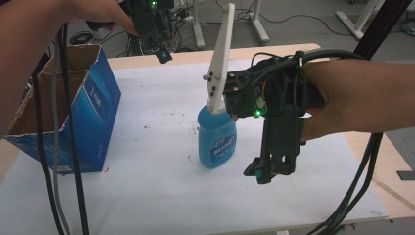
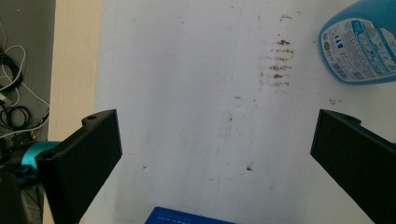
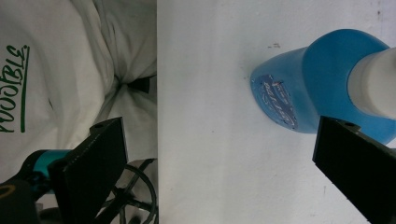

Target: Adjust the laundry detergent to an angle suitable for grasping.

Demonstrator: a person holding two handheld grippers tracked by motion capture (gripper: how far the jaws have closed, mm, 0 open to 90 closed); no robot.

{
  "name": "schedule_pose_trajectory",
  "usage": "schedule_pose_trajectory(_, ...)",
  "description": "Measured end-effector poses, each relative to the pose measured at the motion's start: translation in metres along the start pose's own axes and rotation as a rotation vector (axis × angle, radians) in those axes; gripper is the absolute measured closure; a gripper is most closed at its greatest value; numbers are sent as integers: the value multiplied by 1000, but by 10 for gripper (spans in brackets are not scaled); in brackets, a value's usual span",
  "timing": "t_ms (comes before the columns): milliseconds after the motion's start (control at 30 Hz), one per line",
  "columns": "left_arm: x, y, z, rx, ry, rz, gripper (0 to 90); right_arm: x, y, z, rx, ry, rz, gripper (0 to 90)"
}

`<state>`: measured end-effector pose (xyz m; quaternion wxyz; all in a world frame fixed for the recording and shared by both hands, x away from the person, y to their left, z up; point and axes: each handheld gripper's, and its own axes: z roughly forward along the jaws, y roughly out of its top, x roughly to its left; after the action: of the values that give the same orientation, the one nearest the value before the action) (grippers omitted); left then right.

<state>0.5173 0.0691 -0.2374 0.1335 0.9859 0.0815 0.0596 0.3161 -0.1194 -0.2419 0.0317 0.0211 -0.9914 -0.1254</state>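
A blue bottle [image 1: 217,139] with a printed label stands upright in the middle of the white cloth [image 1: 147,186]. In the right gripper view the bottle [image 3: 299,88] sits just beyond the right jaw, its white cap [image 3: 373,84] nearest the camera. My right gripper [image 1: 264,172] [image 3: 219,168] points down just right of the bottle, open and empty. My left gripper [image 1: 164,55] [image 2: 215,154] hangs high at the far side, also open with only bare cloth between its jaws. The bottle [image 2: 359,46] is at the top right corner of the left gripper view.
An open blue cardboard box [image 1: 93,107] stands at the left of the table; its edge [image 2: 187,217] shows low in the left gripper view. Black cables [image 1: 68,147] hang in front of the box. Brown smudges [image 2: 279,63] mark the cloth. A white shirt [image 3: 70,70] lies past the table's near edge.
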Motion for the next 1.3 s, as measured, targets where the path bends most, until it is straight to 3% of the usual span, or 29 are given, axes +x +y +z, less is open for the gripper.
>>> schedule_pose_trajectory(167,-1,1,0,5,-1,0,19,0,-1,-1,-3,2,0,22)
schedule_pose_trajectory(200,-1,2,0,6,1,0,19,-1,-2,-1,2,-3,-23,22)
schedule_pose_trajectory(233,-2,2,0,8,1,1,19,0,-2,-1,-2,-1,-2,22)
schedule_pose_trajectory(400,-1,2,1,7,3,3,19,-1,-3,-3,-3,-2,7,22)
schedule_pose_trajectory(1033,-6,2,-2,19,20,-7,19,5,-4,-9,-7,-14,5,22)
schedule_pose_trajectory(1100,-6,1,-2,16,21,-12,19,5,-5,-9,-10,-16,4,22)
schedule_pose_trajectory(1300,-4,-11,3,-62,51,-99,19,3,-9,-12,-18,-21,2,22)
